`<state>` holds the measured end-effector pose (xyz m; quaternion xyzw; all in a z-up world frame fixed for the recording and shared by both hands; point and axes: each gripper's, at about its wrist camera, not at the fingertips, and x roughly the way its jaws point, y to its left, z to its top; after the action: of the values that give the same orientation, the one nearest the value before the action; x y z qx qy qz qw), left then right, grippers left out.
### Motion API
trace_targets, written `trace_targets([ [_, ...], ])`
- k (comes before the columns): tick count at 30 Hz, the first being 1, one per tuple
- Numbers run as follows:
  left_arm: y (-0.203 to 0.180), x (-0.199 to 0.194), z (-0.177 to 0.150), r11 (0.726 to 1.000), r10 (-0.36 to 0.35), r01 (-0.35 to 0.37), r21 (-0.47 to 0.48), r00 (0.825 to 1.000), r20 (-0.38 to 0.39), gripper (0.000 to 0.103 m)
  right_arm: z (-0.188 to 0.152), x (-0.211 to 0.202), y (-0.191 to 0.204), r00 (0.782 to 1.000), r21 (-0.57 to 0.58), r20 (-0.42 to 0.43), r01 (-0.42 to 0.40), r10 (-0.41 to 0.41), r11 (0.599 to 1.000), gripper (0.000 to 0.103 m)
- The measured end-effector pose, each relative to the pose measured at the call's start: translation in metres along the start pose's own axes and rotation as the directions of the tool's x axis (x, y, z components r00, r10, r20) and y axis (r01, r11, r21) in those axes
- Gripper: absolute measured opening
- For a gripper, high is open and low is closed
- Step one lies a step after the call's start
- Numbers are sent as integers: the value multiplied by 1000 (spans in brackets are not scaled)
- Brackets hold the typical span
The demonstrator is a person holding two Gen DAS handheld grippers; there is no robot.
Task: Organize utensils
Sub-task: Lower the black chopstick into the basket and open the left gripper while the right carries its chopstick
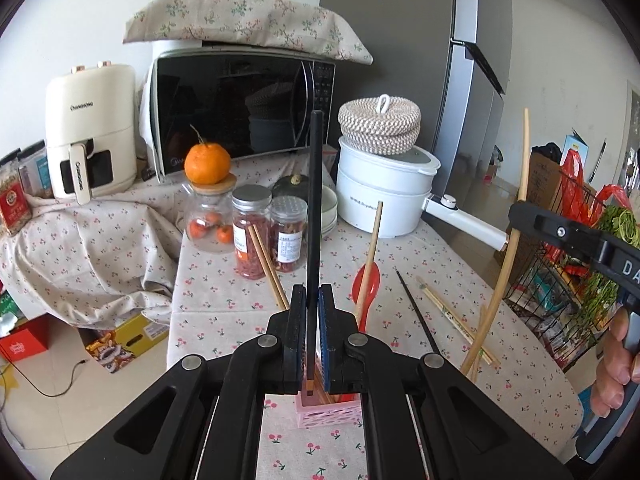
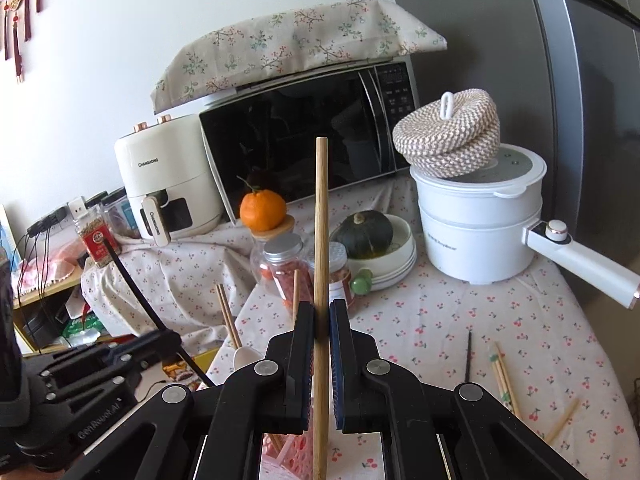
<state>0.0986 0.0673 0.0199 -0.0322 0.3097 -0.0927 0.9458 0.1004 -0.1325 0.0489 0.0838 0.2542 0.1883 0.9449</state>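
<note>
In the left wrist view my left gripper (image 1: 312, 294) is shut on a black chopstick (image 1: 315, 200) that stands upright; its lower end is over the pink slotted holder (image 1: 329, 414). The holder has a red spoon (image 1: 367, 282) with a wooden handle and a pair of wooden chopsticks (image 1: 267, 264) standing in it. My right gripper (image 2: 322, 309) is shut on a bamboo chopstick (image 2: 321, 240), also upright, above the pink holder (image 2: 297, 453). Each gripper shows in the other view: the right gripper (image 1: 517, 213) at the right with its bamboo stick (image 1: 514, 248), the left gripper (image 2: 171, 337) at the lower left.
Loose chopsticks lie on the cherry-print cloth: a black one (image 2: 467, 357), a wooden pair (image 2: 502, 378), one more (image 2: 562, 424). Behind are spice jars (image 1: 251, 232), a white pot (image 1: 382, 196) with a long handle, a microwave (image 1: 240, 108), an air fryer (image 1: 90, 132) and a wire rack (image 1: 560, 280).
</note>
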Motion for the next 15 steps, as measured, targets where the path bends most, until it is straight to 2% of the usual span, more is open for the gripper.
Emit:
trace_targets([
  [2,5,7,-2,999,-17,16,-37,999,-51,9,0,1,4,1000,0,25,-6,6,1000,6],
  [4,10,9,-5,998,-21,16,-65,997,-80,25,-1,2,8,998,-5,54,-17,17,1000,6],
  [6,14,5,-9,996,-16,8,-89,996,-88,71,-1,2,13,996,-8,83,-29,29,1000,6],
  [7,17,2,-11,995,-15,6,-103,996,-86,77,0,3,15,995,-7,96,-36,37,999,6],
  [8,19,-1,-13,994,-16,6,-112,996,-89,80,1,3,17,993,-5,109,-41,41,999,6],
  [15,34,-12,-30,993,-5,-13,-118,989,-151,85,0,21,29,987,29,155,-50,45,998,6],
])
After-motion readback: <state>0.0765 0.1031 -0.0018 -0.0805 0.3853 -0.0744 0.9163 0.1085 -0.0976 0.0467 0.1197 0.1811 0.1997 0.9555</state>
